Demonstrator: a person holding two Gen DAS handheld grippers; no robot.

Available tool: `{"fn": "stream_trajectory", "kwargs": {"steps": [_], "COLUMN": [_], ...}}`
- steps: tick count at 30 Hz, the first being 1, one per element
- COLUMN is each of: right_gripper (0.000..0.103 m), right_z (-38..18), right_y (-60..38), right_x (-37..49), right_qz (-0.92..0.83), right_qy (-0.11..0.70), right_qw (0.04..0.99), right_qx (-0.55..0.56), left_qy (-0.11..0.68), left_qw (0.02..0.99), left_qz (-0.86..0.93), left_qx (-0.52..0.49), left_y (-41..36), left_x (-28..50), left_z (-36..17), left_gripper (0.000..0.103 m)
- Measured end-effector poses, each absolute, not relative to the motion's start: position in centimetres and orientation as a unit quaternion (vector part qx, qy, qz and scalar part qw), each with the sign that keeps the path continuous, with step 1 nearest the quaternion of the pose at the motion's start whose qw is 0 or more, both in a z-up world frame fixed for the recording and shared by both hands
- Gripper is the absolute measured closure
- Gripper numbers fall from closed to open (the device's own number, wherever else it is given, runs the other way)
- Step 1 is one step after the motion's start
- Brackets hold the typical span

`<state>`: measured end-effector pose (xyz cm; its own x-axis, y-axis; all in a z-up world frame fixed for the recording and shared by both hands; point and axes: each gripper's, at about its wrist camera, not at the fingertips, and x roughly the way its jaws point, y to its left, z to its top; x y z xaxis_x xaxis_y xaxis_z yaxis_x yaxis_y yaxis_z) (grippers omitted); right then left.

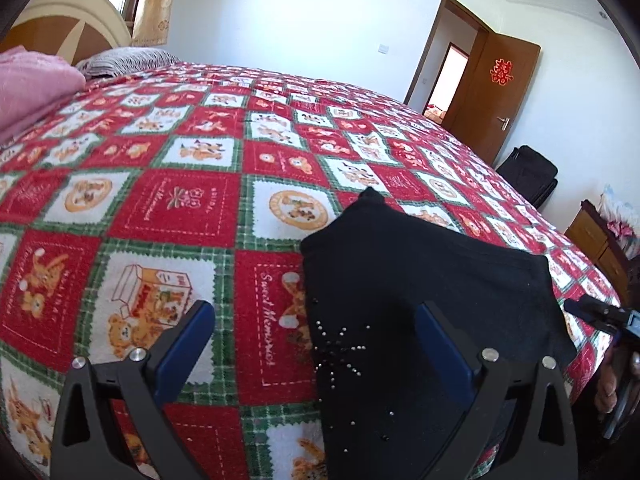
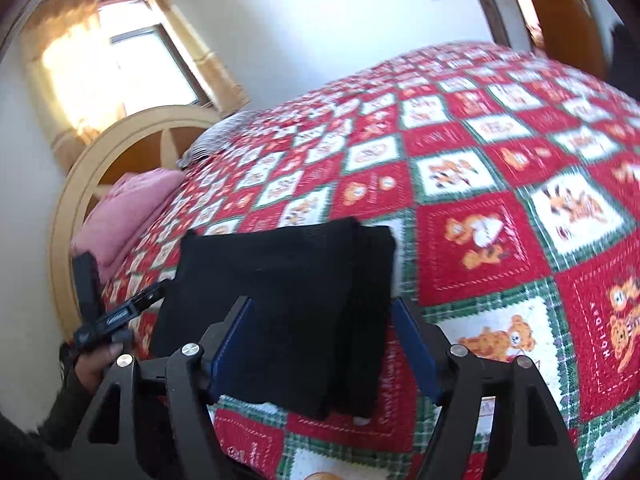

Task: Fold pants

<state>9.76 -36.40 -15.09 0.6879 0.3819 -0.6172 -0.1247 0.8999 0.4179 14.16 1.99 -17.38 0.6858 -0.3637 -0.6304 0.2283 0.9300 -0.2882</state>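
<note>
Black pants [image 1: 432,280] lie folded into a compact stack on a red, white and green bear-print bedspread [image 1: 160,200], seen here from two hand-held grippers poised over the near edge of the bed. In the left wrist view the left gripper [image 1: 316,320] stands with its blue-padded jaws wide apart and nothing pressed between them; the stack sits from 12 to 3 o'clock of its tips, the right finger over the black cloth and the left finger over bare bedspread, while a starburst of small silver studs [image 1: 340,352] glints on the fabric between the fingers. In the right wrist view the right gripper [image 2: 324,312] is also spread, its jaws straddling the near part of the stack without clamping it (whether a pad brushes the cloth cannot be told). The folded layers show as stepped edges at the stack's right side. At 9 o'clock in that view a hand [image 2: 92,364] grips the other tool beside the pants. A pink blanket [image 1: 36,84] lies at 10 o'clock in the left view, against a cream headboard [image 2: 132,136] under a sunlit window [image 2: 132,64]. An open brown door [image 1: 504,92] with a red paper emblem [image 1: 503,73] stands at 1 o'clock.
</note>
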Motion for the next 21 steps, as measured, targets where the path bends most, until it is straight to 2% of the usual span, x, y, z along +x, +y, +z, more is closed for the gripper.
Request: {"fn": "stream_trajectory", "kwargs": {"steps": [9, 10, 11, 12, 17, 21], "right_gripper": [0.031, 0.037, 0.051, 0.055, 0.055, 0.055], "right_z": [-17.9, -17.9, -18.0, -18.0, -18.6, -19.2], "right_y": [-35.9, -35.8, -35.7, -35.6, -35.9, -36.4], "right_x": [12.6, 12.9, 13.1, 13.2, 13.5, 13.7], "right_qz": [0.142, 0.141, 0.145, 0.153, 0.162, 0.171], "right_qy": [0.407, 0.408, 0.409, 0.410, 0.409, 0.408], "right_qw": [0.882, 0.883, 0.882, 0.880, 0.875, 0.870], "right_qx": [0.190, 0.186, 0.183, 0.186, 0.203, 0.219], "left_qy": [0.357, 0.356, 0.355, 0.355, 0.362, 0.370], "left_qw": [0.909, 0.909, 0.910, 0.910, 0.905, 0.904], "left_qz": [-0.195, -0.199, -0.198, -0.197, -0.201, -0.201], "left_qx": [-0.094, -0.089, -0.085, -0.082, -0.100, -0.077], "left_y": [0.6, 0.2, 0.1, 0.0, 0.4, -0.2], "left_x": [14.5, 14.5, 14.5, 14.4, 14.9, 14.7], "left_z": [-17.9, -17.9, -18.0, -18.0, -18.1, -18.0], "left_gripper": [0.000, 0.000, 0.000, 0.000, 0.000, 0.000]}}
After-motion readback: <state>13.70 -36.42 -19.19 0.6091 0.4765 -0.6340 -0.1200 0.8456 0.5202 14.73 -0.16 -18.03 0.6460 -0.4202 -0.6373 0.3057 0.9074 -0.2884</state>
